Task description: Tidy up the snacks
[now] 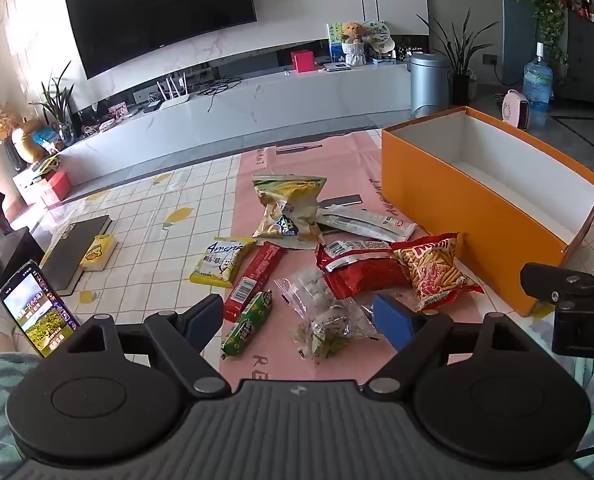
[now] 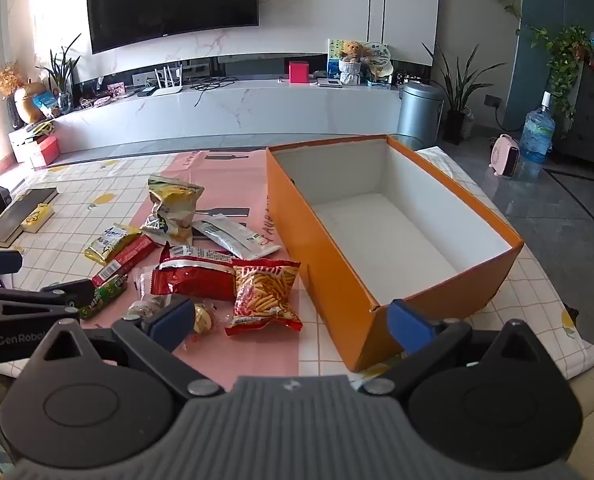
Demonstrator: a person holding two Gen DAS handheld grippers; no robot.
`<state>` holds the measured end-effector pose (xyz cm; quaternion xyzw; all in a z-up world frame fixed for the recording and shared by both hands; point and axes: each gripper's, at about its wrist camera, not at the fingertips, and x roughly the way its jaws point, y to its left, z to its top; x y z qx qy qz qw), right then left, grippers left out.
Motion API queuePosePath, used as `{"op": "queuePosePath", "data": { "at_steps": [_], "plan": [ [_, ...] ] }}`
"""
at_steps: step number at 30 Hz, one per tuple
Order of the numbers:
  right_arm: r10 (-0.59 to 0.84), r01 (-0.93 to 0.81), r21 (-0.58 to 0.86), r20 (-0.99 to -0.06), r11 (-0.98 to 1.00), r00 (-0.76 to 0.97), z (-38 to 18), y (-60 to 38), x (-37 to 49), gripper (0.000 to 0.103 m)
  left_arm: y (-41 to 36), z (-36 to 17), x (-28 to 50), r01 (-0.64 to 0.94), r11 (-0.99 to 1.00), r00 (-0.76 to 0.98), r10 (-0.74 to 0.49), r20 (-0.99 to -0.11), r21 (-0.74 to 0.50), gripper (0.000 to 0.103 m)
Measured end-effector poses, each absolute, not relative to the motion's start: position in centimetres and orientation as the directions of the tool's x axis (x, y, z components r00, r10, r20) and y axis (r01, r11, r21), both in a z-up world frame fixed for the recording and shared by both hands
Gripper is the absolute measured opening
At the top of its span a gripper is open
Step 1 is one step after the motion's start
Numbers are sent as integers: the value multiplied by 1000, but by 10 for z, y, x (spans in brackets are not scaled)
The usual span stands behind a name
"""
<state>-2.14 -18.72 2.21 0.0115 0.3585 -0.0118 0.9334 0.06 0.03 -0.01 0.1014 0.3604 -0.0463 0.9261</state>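
Nearest the lens, the left gripper (image 1: 297, 316) hangs over the near edge of the table (image 1: 145, 216) with its blue-padded jaws spread wide and nothing between them. Just past its pads lie a clear bag of small sweets (image 1: 329, 320) and a green stick pack (image 1: 249, 324), the closest pieces of a loose heap on the pink sheet (image 1: 337, 160) laid down the table's middle. The right gripper (image 2: 293, 320) is likewise wide open and empty, held over the near edge between the heap and the near corner of the orange box (image 2: 337, 248).

The box stands lidless towards the table's right edge, its white inside bare, so none of the snacks has gone in yet. It sits just beside the pile, apparently so that each packet needs only a short carry. The red chip-stick bag (image 2: 263, 296) lies nearest the box, overlapping a red foil pack (image 2: 193, 276); farther towards the far edge are a yellow crisp bag (image 2: 173, 208) and a white sachet (image 2: 237, 236), with a red bar (image 2: 125, 260) and a yellow-green pack (image 2: 109, 242) on the pile's left side.

Both tools tilt downward with jaws apart, which reads as readiness to pick rather than carry. A phone (image 1: 37, 308) stands propped at the near left corner, clear of the working area.
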Motion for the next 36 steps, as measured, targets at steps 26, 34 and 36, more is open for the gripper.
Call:
{"op": "queuePosePath", "data": {
  "at_steps": [26,34,36],
  "plan": [
    [-35,32,-16,-686,999,727,21,-181,-17,99,6,-6,0,148,979,717,-8,-697,141,99],
    [-35,30,-19,-688,999,725,21,-180,-16,99,7,-7,0,149,979,716,-9,-698,140,99],
    [-36,32,-19,-688,999,725,21,-181,-16,99,7,-7,0,148,979,715,-9,-699,139,99]
  ]
}}
